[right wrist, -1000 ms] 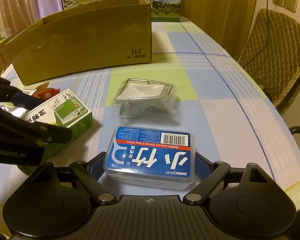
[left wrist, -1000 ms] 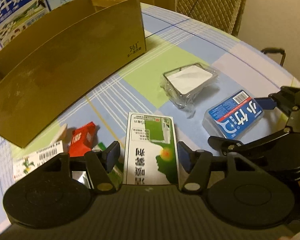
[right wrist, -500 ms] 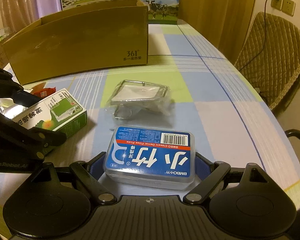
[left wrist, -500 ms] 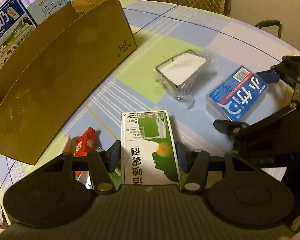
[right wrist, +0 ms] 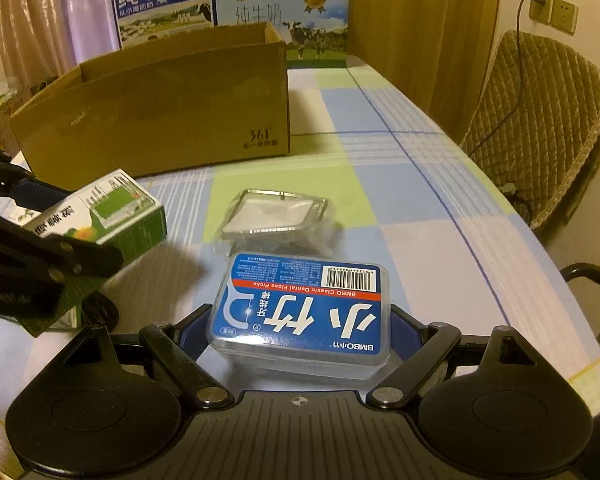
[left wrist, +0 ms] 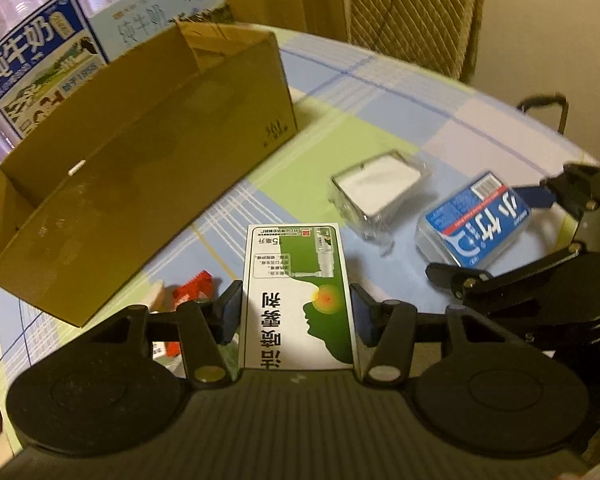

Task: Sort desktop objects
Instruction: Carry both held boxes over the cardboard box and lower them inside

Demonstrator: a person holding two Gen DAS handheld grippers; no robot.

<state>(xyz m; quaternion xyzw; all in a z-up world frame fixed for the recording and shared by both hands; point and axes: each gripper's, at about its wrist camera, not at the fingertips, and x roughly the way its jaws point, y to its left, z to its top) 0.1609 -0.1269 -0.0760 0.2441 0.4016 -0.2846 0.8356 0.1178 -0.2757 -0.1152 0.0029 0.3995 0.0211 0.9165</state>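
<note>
Table (right wrist: 440,216), pastel checked cloth: open cardboard box (right wrist: 160,120), wrapped metal-framed item (right wrist: 276,216), red packet (left wrist: 192,288), two milk cartons (right wrist: 162,2) at far edge

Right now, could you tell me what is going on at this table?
A person is sorting items with two handheld grippers. The left gripper is shut on a green and white box, lifted clear of the checked tablecloth. The right gripper is shut on a blue floss pick case. A plastic-wrapped metal-framed item lies on the table ahead, and an open cardboard box stands behind it, with nothing visible inside from here.
</note>
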